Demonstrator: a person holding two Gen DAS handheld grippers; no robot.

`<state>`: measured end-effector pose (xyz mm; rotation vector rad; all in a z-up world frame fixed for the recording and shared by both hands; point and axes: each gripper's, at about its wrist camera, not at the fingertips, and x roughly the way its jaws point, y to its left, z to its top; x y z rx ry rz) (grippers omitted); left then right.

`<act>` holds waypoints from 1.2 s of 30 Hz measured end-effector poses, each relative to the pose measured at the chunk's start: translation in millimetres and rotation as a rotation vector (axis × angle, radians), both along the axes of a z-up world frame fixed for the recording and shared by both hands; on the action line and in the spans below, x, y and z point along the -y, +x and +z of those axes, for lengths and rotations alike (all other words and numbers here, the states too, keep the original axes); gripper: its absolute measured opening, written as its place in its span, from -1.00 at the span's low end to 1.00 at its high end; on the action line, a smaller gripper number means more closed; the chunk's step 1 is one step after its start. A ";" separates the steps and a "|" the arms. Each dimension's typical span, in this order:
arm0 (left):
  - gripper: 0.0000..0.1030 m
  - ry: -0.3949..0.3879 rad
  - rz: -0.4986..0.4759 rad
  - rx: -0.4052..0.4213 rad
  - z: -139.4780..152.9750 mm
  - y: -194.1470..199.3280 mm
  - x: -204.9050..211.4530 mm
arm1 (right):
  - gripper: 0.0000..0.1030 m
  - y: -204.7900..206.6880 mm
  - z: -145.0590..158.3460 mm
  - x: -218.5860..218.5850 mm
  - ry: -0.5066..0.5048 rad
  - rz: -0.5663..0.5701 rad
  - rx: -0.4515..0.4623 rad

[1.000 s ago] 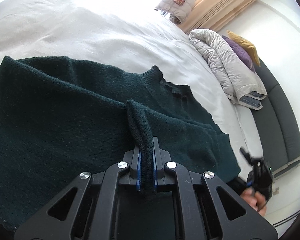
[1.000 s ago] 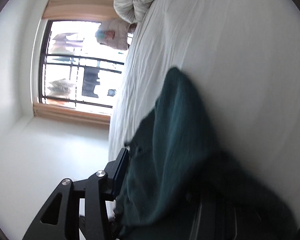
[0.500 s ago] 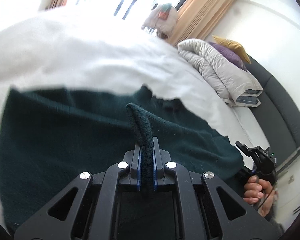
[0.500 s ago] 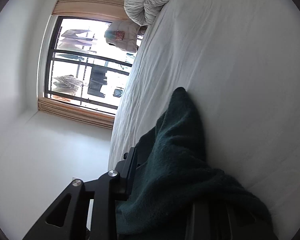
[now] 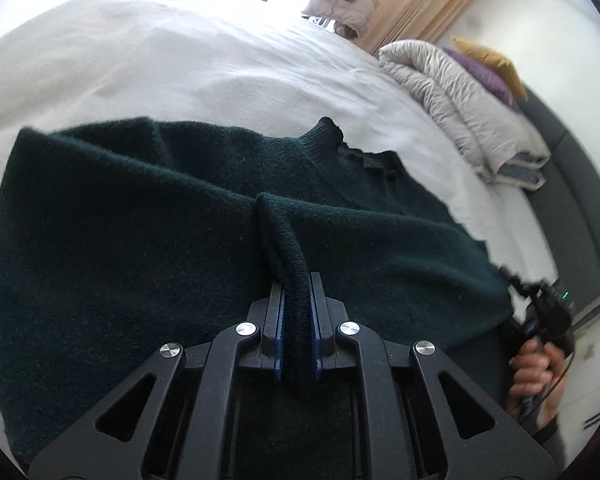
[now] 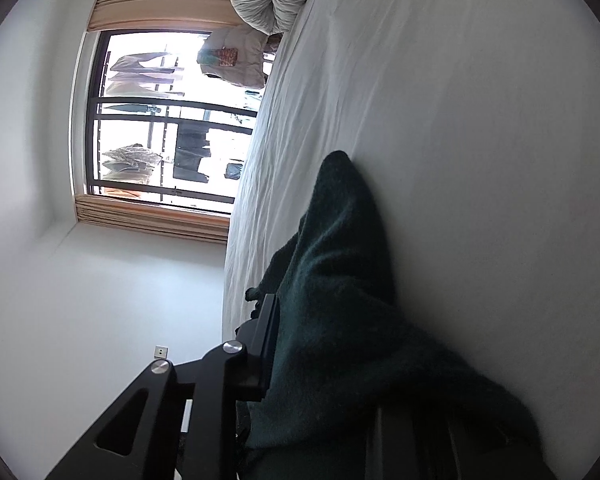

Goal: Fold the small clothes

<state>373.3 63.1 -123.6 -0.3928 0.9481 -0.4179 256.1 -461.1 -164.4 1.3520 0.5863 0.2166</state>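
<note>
Pinching a sweater (image 5: 140,240) fold, the left gripper (image 5: 297,280) clamps; the right gripper (image 6: 300,320) grips its edge.

dark green knit sweater (image 5: 140,240), draped across bed

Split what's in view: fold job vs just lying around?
In the job:
- dark green sweater, spread on the white bed sheet
- left gripper, shut on a sweater fold
- right gripper, sweater draped over it; far finger hidden

Lying about:
- folded grey duvet
- purple pillow and yellow pillow
- puffy jacket by the window
</note>
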 end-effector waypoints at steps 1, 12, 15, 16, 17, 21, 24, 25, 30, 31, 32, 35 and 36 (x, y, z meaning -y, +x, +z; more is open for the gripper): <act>-0.77 -0.016 0.005 -0.005 -0.7 -0.9 -1.8 | -0.29 -11.1 1.7 0.4 0.010 -0.007 0.003; -0.76 0.212 0.068 0.152 63.7 -50.3 -3.4 | 0.30 -58.5 87.3 -6.8 -0.168 0.004 0.112; -0.76 0.253 -0.010 0.220 68.4 -38.3 23.4 | 0.24 -7.0 94.5 -26.8 -0.182 0.113 0.139; -0.76 0.276 -0.029 0.222 64.0 -31.3 32.1 | 0.23 14.5 86.8 -33.4 -0.164 0.146 0.123; -0.76 0.298 -0.038 0.216 59.6 -27.3 37.6 | 0.23 31.2 77.8 -38.4 -0.159 0.186 0.114; -0.76 0.317 -0.057 0.152 14.3 -16.0 38.7 | -0.06 71.1 23.2 -39.3 -0.246 0.193 -0.046; -0.75 0.213 -0.049 0.117 12.2 -11.3 25.4 | -1.00 64.8 5.0 -22.7 -0.224 0.152 -0.030; -0.75 0.210 -0.049 0.120 11.4 -11.8 24.6 | -1.00 61.2 7.3 -18.5 -0.220 0.127 -0.026; -0.75 0.204 -0.044 0.140 10.7 -15.7 23.2 | -0.52 44.4 39.5 -27.1 -0.351 0.105 -0.037; -0.75 0.205 -0.041 0.138 9.2 -13.8 23.9 | -0.04 40.2 51.0 -36.8 -0.358 0.117 0.001; -0.75 0.198 -0.040 0.136 8.8 -13.7 22.6 | 0.30 36.3 60.5 -46.2 -0.361 0.139 0.042; -0.75 0.199 -0.039 0.140 7.6 -12.9 25.4 | 0.34 41.5 72.7 -81.2 -0.370 0.238 0.096; -0.75 0.202 -0.039 0.142 8.4 -13.4 26.1 | 0.34 43.9 68.4 -85.4 -0.375 0.253 0.083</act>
